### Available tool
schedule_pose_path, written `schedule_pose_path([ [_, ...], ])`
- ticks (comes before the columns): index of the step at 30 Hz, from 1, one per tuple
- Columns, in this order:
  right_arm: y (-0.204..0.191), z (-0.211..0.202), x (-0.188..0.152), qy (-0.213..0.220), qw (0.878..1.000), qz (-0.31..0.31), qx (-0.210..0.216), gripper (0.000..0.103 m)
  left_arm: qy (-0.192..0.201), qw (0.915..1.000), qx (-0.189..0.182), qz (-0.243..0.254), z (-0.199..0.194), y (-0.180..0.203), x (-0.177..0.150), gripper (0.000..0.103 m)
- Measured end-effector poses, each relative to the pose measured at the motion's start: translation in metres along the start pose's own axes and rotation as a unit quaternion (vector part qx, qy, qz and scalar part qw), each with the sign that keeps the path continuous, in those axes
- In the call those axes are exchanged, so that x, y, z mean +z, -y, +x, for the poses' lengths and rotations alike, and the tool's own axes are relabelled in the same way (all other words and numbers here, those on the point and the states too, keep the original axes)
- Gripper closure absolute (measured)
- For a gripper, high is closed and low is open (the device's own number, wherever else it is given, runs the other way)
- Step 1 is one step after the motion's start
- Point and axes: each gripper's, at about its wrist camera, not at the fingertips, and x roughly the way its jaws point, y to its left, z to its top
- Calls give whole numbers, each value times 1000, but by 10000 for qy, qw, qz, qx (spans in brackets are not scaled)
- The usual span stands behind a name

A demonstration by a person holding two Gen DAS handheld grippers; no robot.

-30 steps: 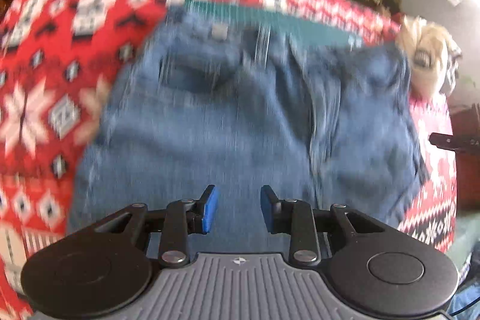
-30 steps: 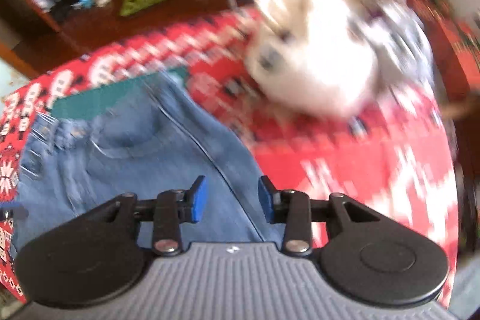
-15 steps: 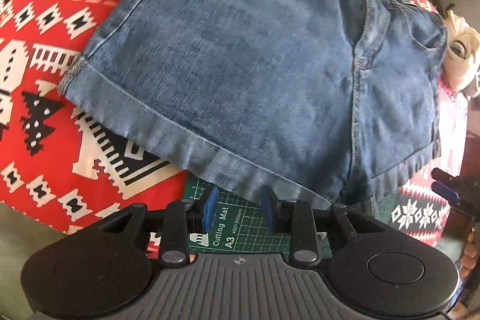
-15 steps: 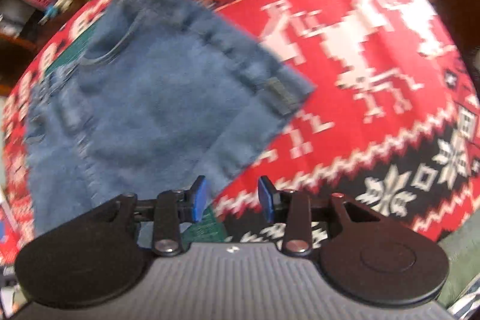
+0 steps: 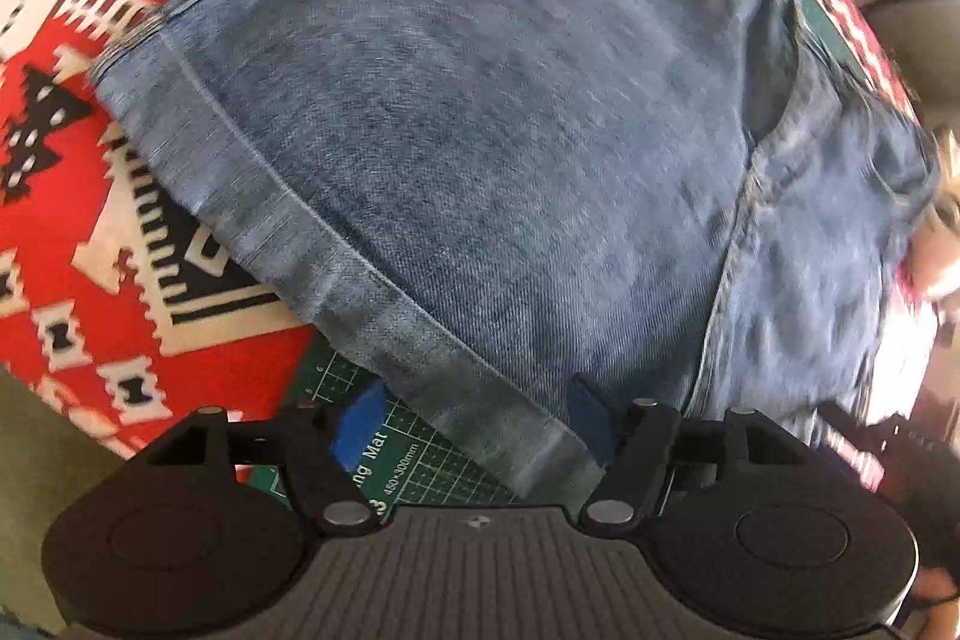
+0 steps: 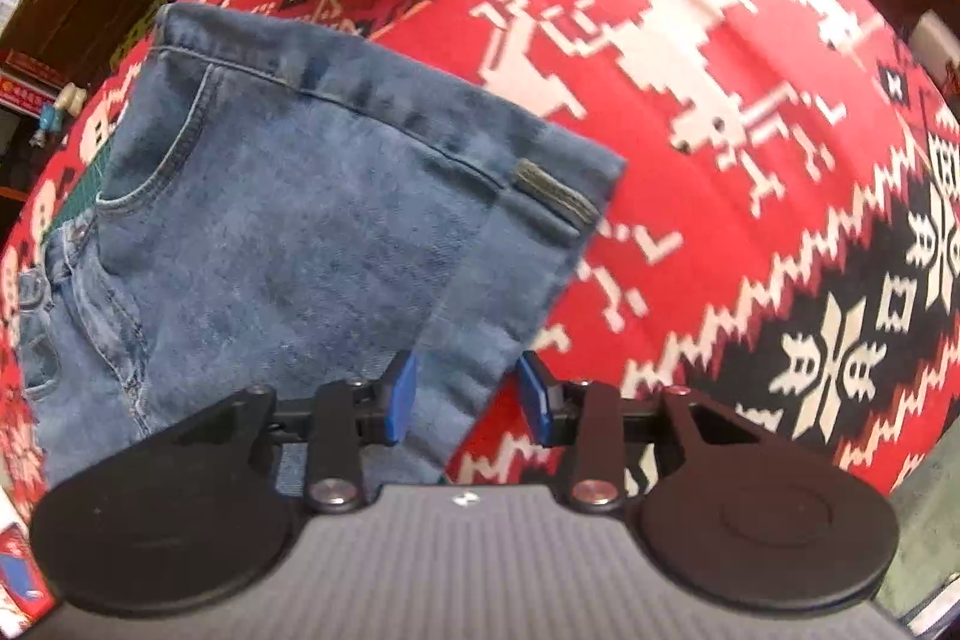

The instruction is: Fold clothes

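Left wrist view: a red patterned cloth point(image 5: 72, 112) fills the left, a green mat point(image 5: 420, 466) at bottom centre; denim shorts point(image 5: 510, 130) cover the middle, their hem between the left gripper's point(image 5: 474, 421) spread fingers. Right wrist view: the cloth point(image 6: 750, 160) fills the right; the shorts point(image 6: 288, 232) lie centre-left, their cuff between the right gripper's point(image 6: 468, 394) parted fingers.

The denim shorts point(image 5: 510, 148) look coarse and matt; the red patterned cloth point(image 6: 750, 148) is woven; the green cutting mat point(image 5: 420, 466) looks smooth.
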Motion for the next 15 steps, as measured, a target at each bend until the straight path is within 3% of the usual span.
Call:
schedule_pose_path([
  [1, -4, 2, 1, -8, 10000, -20, -79, 62, 41, 9998, 37, -176, -1, -2, 0, 50],
  [2, -9, 4, 2, -19, 9999, -39, -159, 66, 74, 9995, 87, -289, -2, -3, 1, 68],
  [3, -13, 6, 3, -30, 9997, -57, -239, 84, 105, 9991, 141, -389, -3, -4, 2, 74],
  [4, -15, 6, 3, -47, 9995, -72, -299, 91, 135, 9985, 194, -488, -4, -5, 3, 75],
  [6, -16, 6, 3, -86, 9992, -117, -371, 96, 138, 9978, 292, -572, -4, -4, 3, 78],
  [7, -16, 5, 3, -107, 9991, -148, -382, 96, 136, 9977, 359, -566, -4, -3, 3, 89],
  [15, -11, -7, -9, -307, 9978, -400, -442, 97, 23, 9983, 583, 89, -15, 0, -8, 96],
])
